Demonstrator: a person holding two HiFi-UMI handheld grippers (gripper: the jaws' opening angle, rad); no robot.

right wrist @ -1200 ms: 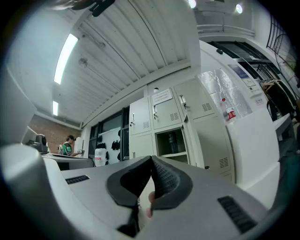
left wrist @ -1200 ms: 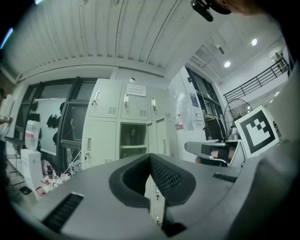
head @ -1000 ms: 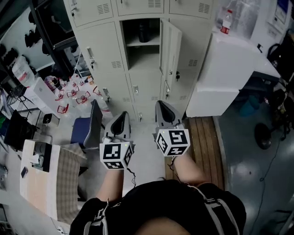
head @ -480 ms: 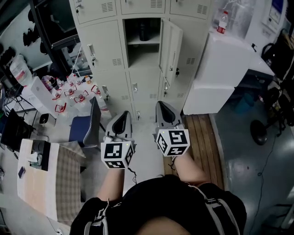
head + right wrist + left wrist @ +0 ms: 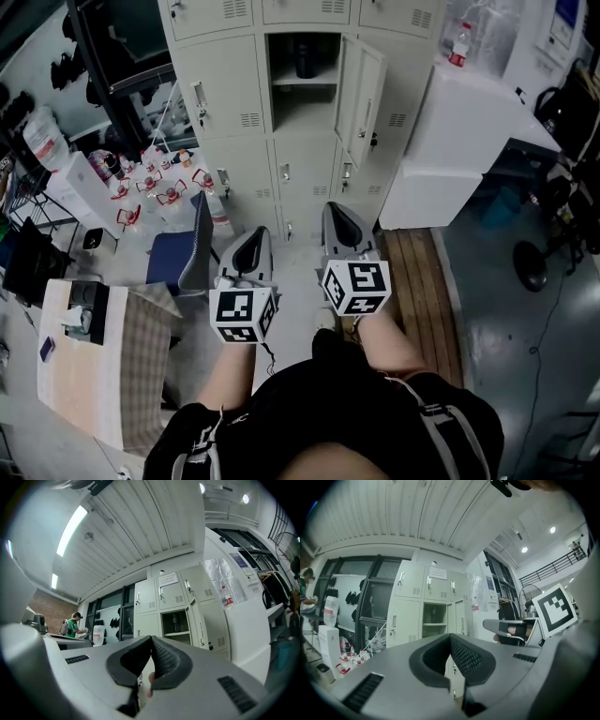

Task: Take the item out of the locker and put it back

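Note:
The cream locker bank point(image 5: 234, 103) stands ahead of me. One middle compartment point(image 5: 302, 80) is open, its door point(image 5: 364, 89) swung to the right. A dark bottle-like item point(image 5: 302, 58) stands on the shelf inside; I also see this item point(image 5: 175, 622) in the right gripper view and, small, the item point(image 5: 431, 614) in the left gripper view. My left gripper point(image 5: 251, 246) and right gripper point(image 5: 339, 220) are held side by side at waist height, well short of the lockers. The left gripper point(image 5: 450, 637) and the right gripper point(image 5: 151, 639) are both shut, empty, pads meeting.
A white cabinet point(image 5: 469, 141) with a red-capped bottle point(image 5: 458, 44) on top stands right of the lockers, a wooden platform point(image 5: 417, 291) before it. A blue chair point(image 5: 187, 248), floor bottles point(image 5: 155, 183) and a checked-cloth table point(image 5: 131, 366) lie left. A person in green point(image 5: 72, 625) stands far off.
The lockers have drifted lower and slightly right in the head view, as if I have stepped closer. Both grippers stay shut and held in the same pose.

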